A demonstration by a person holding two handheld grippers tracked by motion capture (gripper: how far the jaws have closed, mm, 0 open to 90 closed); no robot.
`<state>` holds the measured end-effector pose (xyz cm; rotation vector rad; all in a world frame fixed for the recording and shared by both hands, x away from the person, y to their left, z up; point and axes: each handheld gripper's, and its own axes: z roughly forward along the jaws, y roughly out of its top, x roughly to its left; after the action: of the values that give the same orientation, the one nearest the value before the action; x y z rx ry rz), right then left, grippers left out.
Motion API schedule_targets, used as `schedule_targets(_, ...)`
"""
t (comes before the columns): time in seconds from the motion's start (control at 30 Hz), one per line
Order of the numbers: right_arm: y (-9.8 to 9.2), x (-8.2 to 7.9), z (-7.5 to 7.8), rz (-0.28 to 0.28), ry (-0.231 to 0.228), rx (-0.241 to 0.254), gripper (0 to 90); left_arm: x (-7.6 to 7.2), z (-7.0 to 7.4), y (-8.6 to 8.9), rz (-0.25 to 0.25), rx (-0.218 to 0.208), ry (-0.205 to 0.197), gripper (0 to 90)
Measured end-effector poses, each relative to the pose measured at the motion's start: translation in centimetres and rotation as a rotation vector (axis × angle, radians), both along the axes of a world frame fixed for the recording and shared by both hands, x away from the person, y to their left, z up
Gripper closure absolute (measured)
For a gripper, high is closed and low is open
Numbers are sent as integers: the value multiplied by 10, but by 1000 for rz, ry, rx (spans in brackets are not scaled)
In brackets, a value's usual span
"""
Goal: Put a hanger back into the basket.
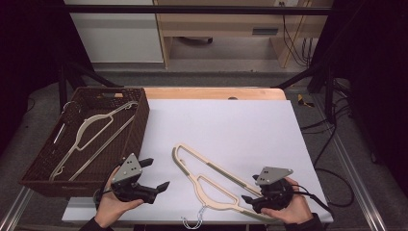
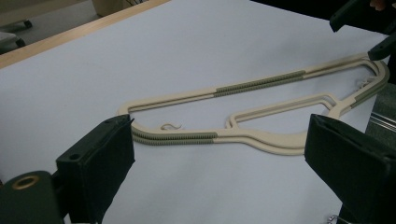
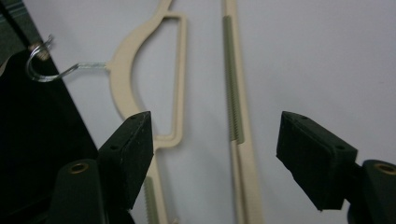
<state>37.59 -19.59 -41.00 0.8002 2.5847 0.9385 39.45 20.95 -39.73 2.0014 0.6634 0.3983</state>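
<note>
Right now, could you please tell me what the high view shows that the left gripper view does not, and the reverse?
High view alone: a brown basket holding a second hanger, and both hands with the left gripper and right gripper. Left gripper view alone: a close look at the small inner hook. Both share the cream hanger lying flat on the white sheet.

Hanger (image 1: 211, 180): matt cream plastic, ribbed olive strips, shiny wire hook (image 3: 51, 70). Basket (image 1: 137, 126): dark woven wicker.
</note>
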Motion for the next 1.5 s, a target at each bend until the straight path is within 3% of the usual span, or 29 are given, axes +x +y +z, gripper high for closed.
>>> schedule_targets(0.27,11,-6,-16,61,151,-55,445,1,-6,-1,-1,17,14,79)
schedule_targets(0.67,16,-5,-35,130,274,-154,600,2,-10,-3,-3,27,25,80)
schedule_targets(0.73,18,-5,-37,120,287,-171,640,2,-10,-4,-4,27,26,80)
schedule_targets(0.83,18,-3,-40,167,292,-187,684,2,-10,-4,-6,30,26,80)
schedule_targets(1.27,22,-3,-42,164,284,-243,771,3,-11,-6,-9,38,28,83)
schedule_targets(1.5,21,-1,-41,185,301,-225,788,3,-12,-8,-18,43,27,84)
